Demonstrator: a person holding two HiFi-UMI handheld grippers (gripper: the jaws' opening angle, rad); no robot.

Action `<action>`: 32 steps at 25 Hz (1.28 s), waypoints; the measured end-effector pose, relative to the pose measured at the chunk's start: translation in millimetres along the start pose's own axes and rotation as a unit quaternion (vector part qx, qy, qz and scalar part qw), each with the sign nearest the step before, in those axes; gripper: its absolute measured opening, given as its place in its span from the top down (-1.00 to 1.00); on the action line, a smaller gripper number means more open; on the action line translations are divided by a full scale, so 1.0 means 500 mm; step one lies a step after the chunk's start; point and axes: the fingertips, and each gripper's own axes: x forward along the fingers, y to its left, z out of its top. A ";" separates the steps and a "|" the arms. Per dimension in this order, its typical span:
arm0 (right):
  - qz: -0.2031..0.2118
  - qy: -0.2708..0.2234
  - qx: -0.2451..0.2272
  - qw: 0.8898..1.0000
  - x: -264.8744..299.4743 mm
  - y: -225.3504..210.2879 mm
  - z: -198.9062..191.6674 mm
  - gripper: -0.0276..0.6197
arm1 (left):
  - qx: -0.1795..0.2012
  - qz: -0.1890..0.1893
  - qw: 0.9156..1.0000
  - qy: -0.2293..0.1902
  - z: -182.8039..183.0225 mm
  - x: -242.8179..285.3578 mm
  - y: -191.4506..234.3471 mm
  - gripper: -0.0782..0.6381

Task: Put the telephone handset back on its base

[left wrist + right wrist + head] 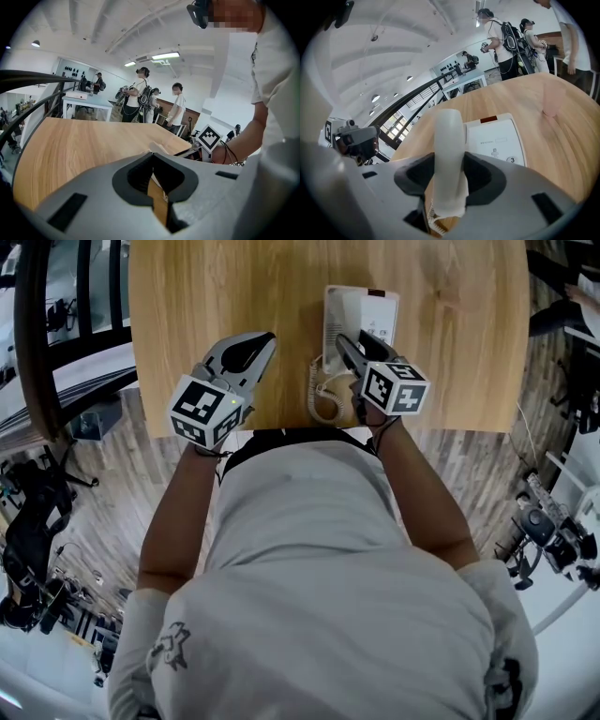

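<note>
My right gripper (361,346) is shut on the white telephone handset (335,329), which hangs low over the left side of the white base (380,310) on the wooden table (187,315). In the right gripper view the handset (449,140) stands between the jaws of the right gripper (449,164), pointing away over the base (499,140). The white coiled cord (323,399) loops from the handset to the table's near edge. My left gripper (255,348) hovers left of the base, shut and with nothing in it; in its own view the left gripper (151,153) shows its jaws meeting.
The table's near edge (281,427) runs just in front of the person's body. A dark railing (417,101) lies beyond the table's left side. Several people (140,96) stand behind the far end of the table.
</note>
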 end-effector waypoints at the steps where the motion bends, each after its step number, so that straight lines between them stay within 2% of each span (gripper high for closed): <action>1: -0.003 0.000 0.002 1.000 0.001 -0.002 -0.001 0.28 | -0.002 0.001 1.000 0.001 -0.001 0.000 0.001 0.76; 19: -0.069 -0.018 0.023 0.997 0.022 -0.017 -0.015 0.27 | -0.010 0.005 1.000 0.004 -0.010 -0.007 0.010 0.76; 23: -0.082 -0.012 0.003 0.997 0.029 -0.008 -0.016 0.25 | -0.008 0.004 1.000 0.003 -0.010 -0.015 0.007 0.76; 32: -0.083 -0.013 -0.051 0.995 0.017 0.024 -0.016 0.13 | 0.001 0.012 1.000 -0.005 -0.010 -0.072 0.004 0.76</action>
